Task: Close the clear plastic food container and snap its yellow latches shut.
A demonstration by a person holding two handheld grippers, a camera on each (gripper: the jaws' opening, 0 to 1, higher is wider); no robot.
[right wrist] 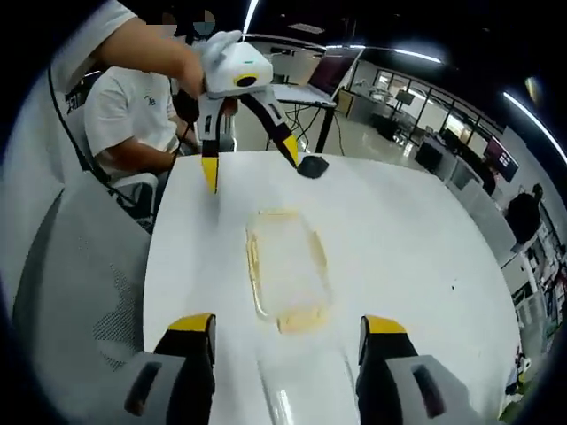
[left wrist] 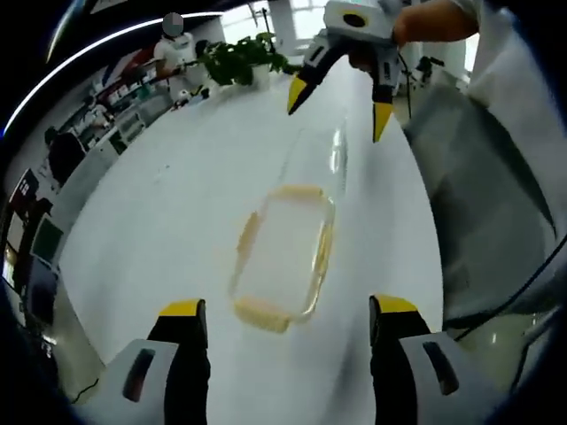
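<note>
Two grippers face each other across a white desk, with a clear container lying between them. In the left gripper view, the left gripper has its jaws spread wide and holding nothing, and the container sits on the desk just ahead of the gap between them, untouched. The container's lid stretches away from its far end toward the right gripper, which hangs over the far part of the desk with its yellow-tipped jaws wide apart and empty, held by a person's hand. Yellow latches show along the container's rim, the nearest one pointing at the left jaws. A green plant stands at the far edge of the desk, left of the right gripper. In the right gripper view, the right gripper has its jaws wide and empty too, the clear lid lies flat between them, and the container lies just beyond. The left gripper hovers past the container's far end, and a seated person in a white shirt is behind it, to its left.
</note>
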